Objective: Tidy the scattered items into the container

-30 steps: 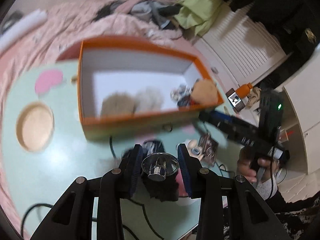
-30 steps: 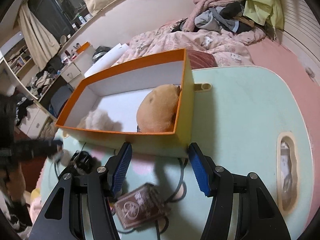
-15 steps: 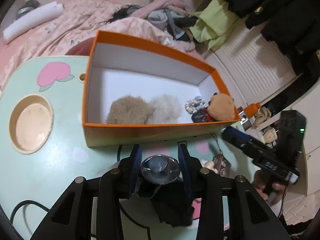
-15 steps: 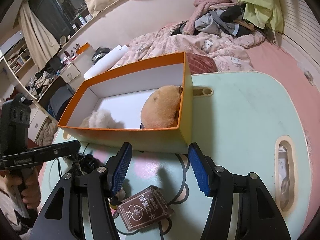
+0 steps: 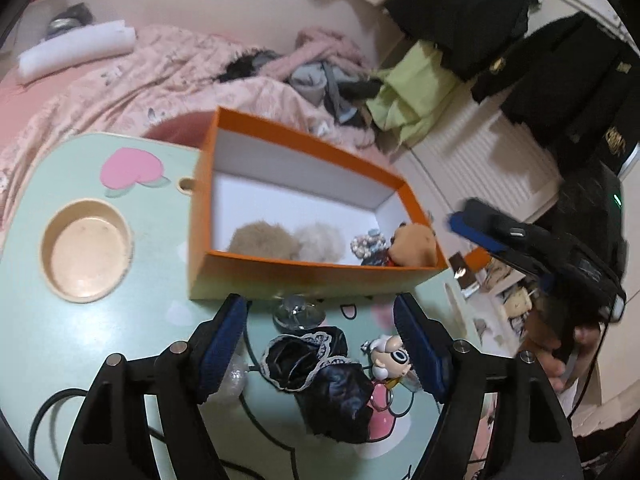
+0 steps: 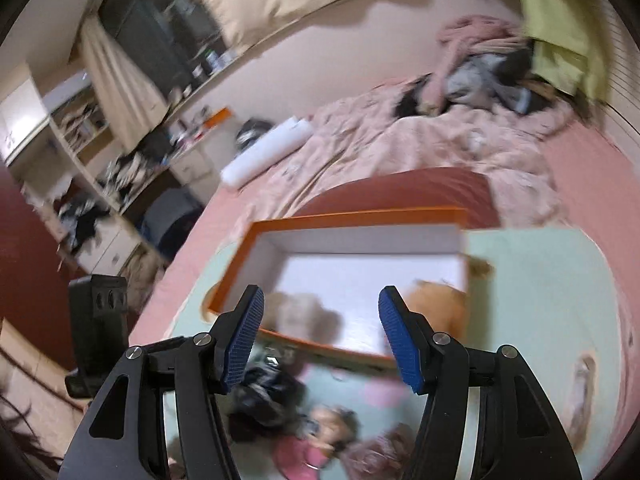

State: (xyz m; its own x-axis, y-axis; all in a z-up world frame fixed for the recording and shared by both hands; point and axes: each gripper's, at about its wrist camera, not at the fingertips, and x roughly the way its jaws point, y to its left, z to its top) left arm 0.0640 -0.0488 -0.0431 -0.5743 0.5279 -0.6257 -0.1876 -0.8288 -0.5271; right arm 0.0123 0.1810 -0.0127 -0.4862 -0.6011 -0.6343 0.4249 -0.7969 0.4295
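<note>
Jaws of left gripper (image 5: 320,332) opening, right gripper (image 6: 320,332) apart; box (image 5: 320,272) holds two pompoms (image 5: 260,240).

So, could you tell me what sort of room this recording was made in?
Most likely a bedroom. A bed with a rumpled pink quilt and a heap of clothes lies behind the low mint-green table, and dark jackets hang on the wall.

Both wrist cams looking fwd and down along own fingers, close over table (image 5: 80,344). Left cam facing box (image 5: 312,276) long side; right cam higher. Shared: box (image 6: 348,220), bed (image 6: 420,140).
</note>
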